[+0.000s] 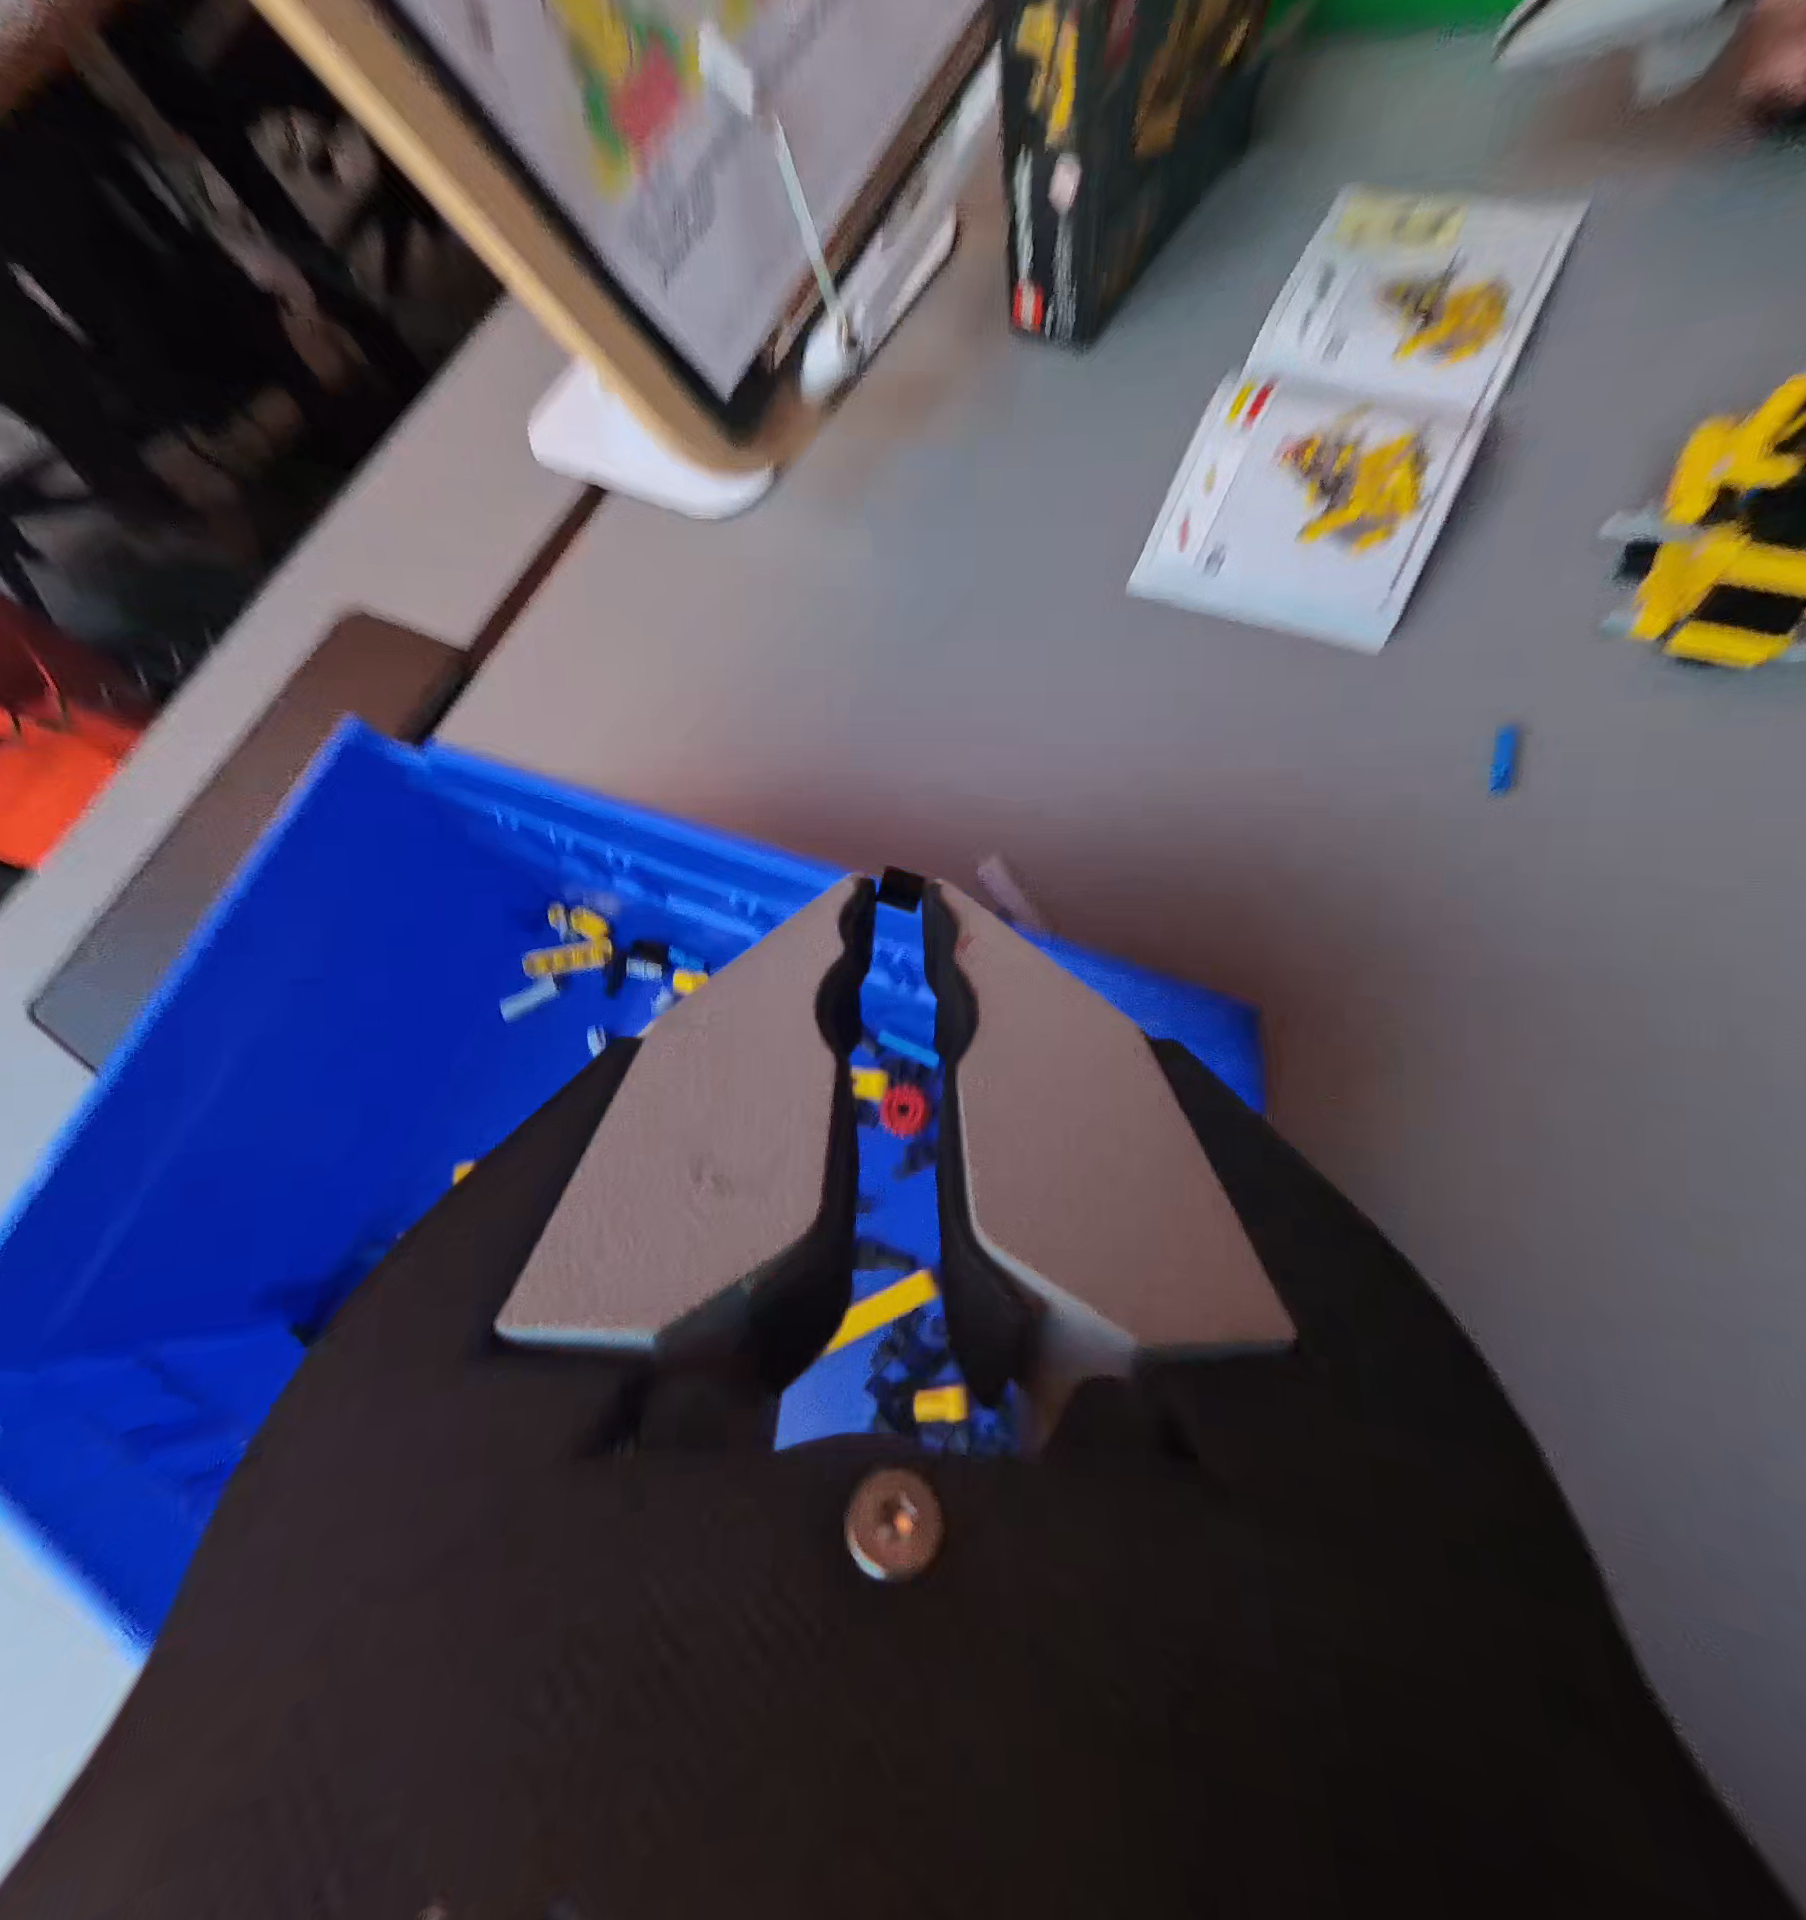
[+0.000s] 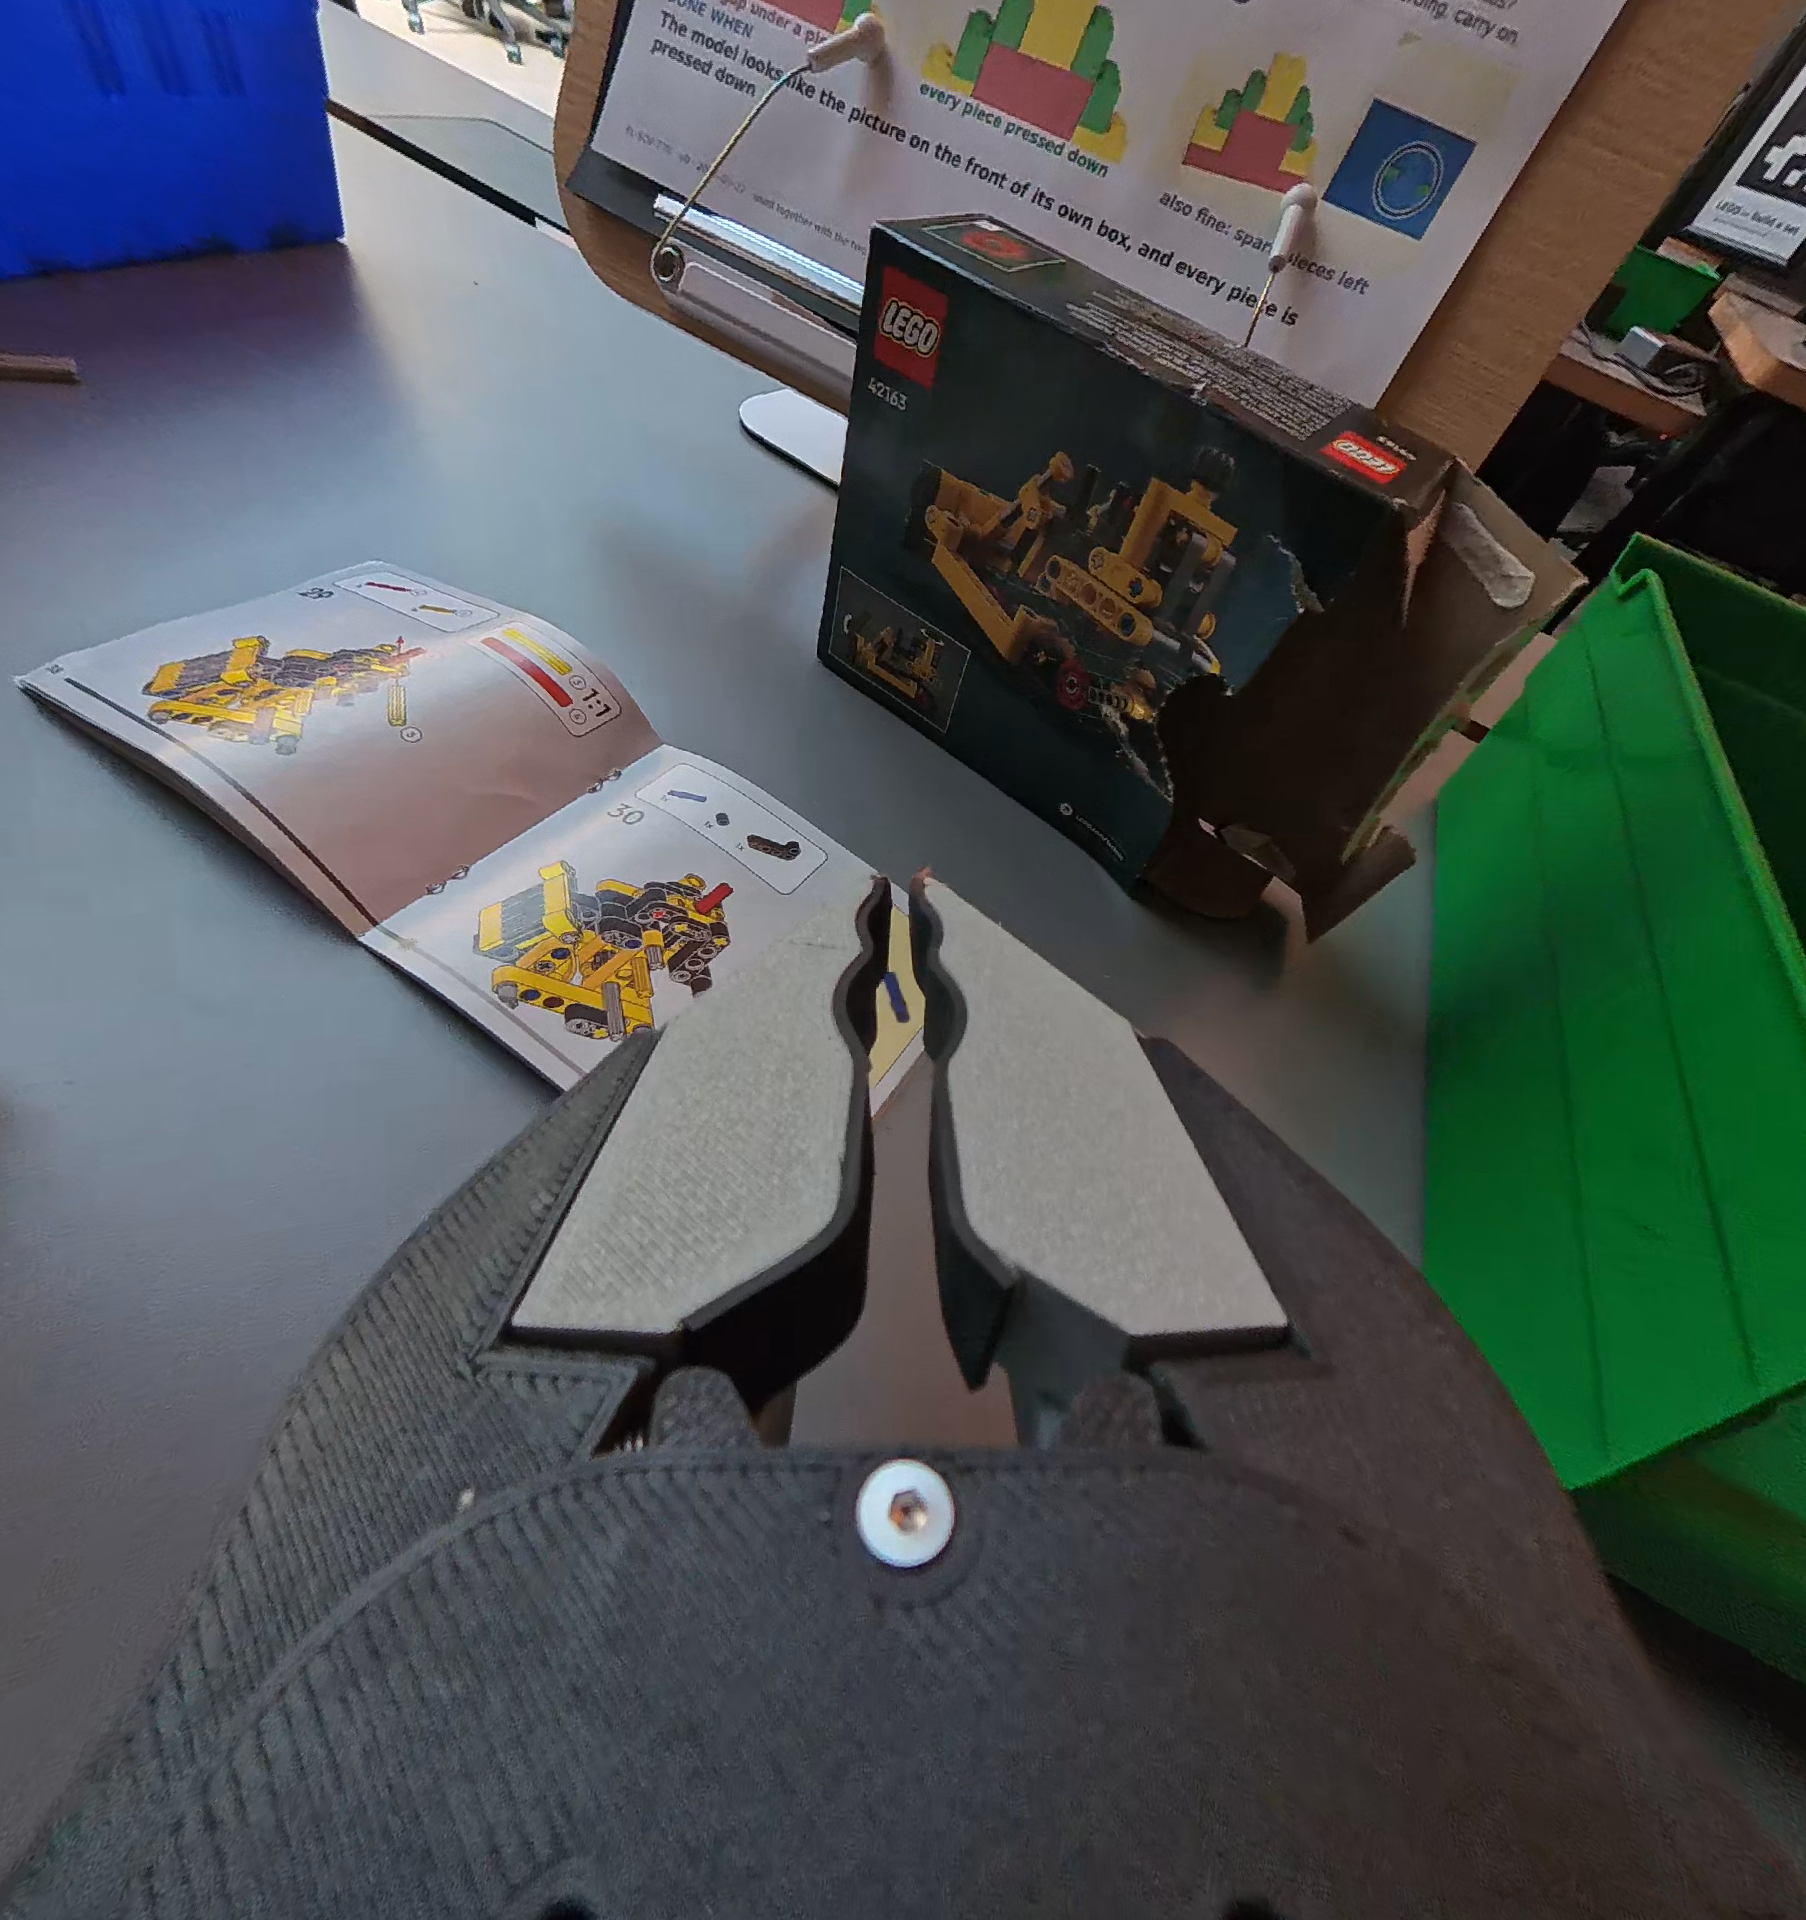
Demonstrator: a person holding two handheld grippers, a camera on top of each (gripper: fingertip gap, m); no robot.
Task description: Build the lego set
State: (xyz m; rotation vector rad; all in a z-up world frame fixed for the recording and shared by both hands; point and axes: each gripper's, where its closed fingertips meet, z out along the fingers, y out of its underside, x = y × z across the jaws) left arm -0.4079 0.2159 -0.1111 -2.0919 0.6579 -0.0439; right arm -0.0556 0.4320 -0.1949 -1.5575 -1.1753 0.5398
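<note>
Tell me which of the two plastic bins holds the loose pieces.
The blue bin under the left gripper, with yellow and black pieces scattered inside. No pieces show in the visible part of the green bin.

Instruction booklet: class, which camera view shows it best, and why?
The right wrist view: the open instruction booklet lies close and sharp on the grey table, its drawings distinct. The left wrist view shows the same booklet farther off and motion-blurred.

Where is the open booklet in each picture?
Left wrist view: the booklet lies flat on the table, upper right, right of the box.
Right wrist view: the booklet lies at centre left, left of the box.
Shared landmark: the box standing behind it.
</note>
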